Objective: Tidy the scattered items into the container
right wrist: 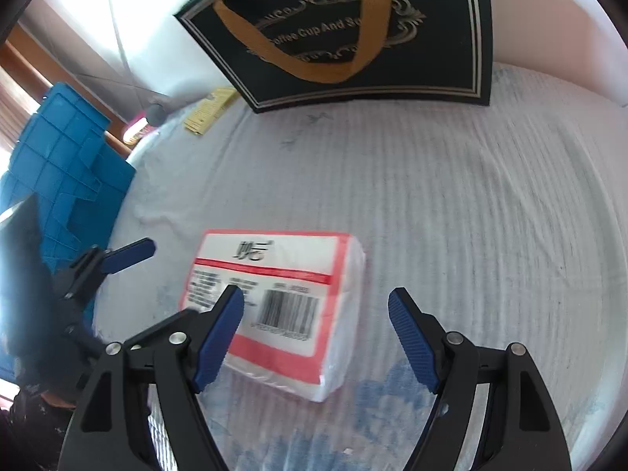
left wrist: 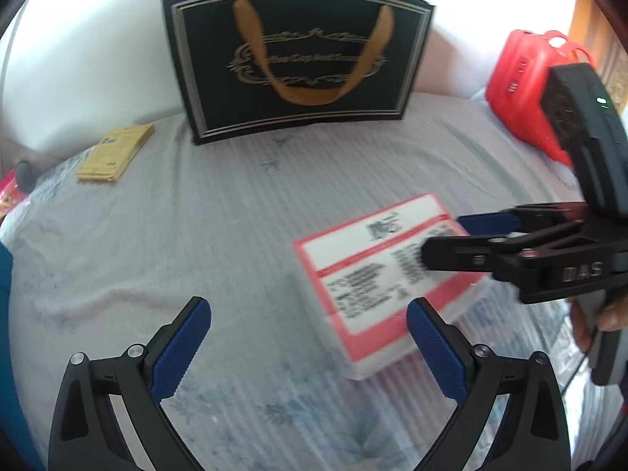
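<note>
Pack: we see the tissue pack (right wrist: 274,306) lying flat on the bed (right wrist: 451,204), label and barcode up, near the front edge; white soft wrap with a red border, so we judge it will squash a little when squeezed.
Bag: the black gift bag (left wrist: 298,62) stands upright at the back of the bed, gold handle drooping over its face; we take it for the container, well apart from the pack.
Right gripper (right wrist: 316,306): jaws spread wide, nothing held, set low over the pack's near end, which we read as lining up to straddle it.
Left gripper (left wrist: 308,316): jaws released too, empty, beside the pack on its other side, probably kept clear.
Other items: a tan booklet (left wrist: 114,153) near the bed's far corner; a red bag (left wrist: 526,90) at the opposite edge.
</note>
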Action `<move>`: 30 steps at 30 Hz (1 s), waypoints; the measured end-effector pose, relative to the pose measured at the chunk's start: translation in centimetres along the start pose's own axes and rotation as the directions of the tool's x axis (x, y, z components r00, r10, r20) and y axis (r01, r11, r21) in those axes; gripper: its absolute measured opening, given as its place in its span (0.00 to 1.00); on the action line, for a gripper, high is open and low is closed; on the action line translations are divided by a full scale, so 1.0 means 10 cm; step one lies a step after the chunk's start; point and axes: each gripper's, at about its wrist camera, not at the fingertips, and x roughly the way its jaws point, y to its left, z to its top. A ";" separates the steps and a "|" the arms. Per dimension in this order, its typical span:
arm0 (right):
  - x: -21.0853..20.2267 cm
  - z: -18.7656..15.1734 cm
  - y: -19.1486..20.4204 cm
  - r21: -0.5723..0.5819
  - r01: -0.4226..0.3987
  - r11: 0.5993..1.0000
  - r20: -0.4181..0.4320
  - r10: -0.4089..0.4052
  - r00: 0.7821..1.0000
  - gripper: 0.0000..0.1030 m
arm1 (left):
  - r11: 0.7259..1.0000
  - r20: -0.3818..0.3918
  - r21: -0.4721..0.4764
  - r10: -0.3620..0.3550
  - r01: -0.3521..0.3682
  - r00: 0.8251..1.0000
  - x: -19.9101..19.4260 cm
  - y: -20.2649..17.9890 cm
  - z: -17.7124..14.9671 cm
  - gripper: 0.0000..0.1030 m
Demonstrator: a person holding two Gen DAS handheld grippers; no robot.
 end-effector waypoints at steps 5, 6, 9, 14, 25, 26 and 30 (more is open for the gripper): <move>-0.01 -0.01 0.05 -0.001 -0.007 1.000 0.013 0.007 1.000 0.74 | 0.995 -0.032 0.095 -0.021 0.024 0.999 0.04 -0.15 -0.12 0.98; -0.02 0.00 0.05 -0.004 0.006 1.000 0.016 -0.006 1.000 0.74 | 0.995 -0.041 0.098 -0.016 0.019 0.999 0.08 -0.15 -0.13 0.98; -0.04 0.01 0.03 0.001 0.037 0.999 0.027 -0.037 0.999 0.74 | 0.996 -0.056 0.081 -0.018 0.022 0.998 0.18 -0.15 -0.11 0.98; 0.12 -0.03 0.01 0.049 -0.067 0.997 -0.019 0.068 0.998 0.74 | 0.994 -0.069 0.104 -0.031 0.038 0.997 0.34 -0.27 -0.07 0.97; 0.21 -0.02 0.15 0.047 -0.085 0.995 -0.062 0.088 0.994 0.71 | 0.989 -0.052 0.130 -0.065 0.071 0.997 0.30 -0.25 -0.05 0.89; 0.21 -0.01 0.16 0.044 -0.078 0.996 -0.066 0.080 0.995 0.71 | 0.989 -0.052 0.135 -0.060 0.067 0.997 0.30 -0.25 -0.05 0.88; 0.20 -0.01 0.18 0.054 -0.070 0.996 -0.070 0.074 0.995 0.71 | 0.989 -0.054 0.133 -0.061 0.067 0.997 0.27 -0.25 -0.07 0.85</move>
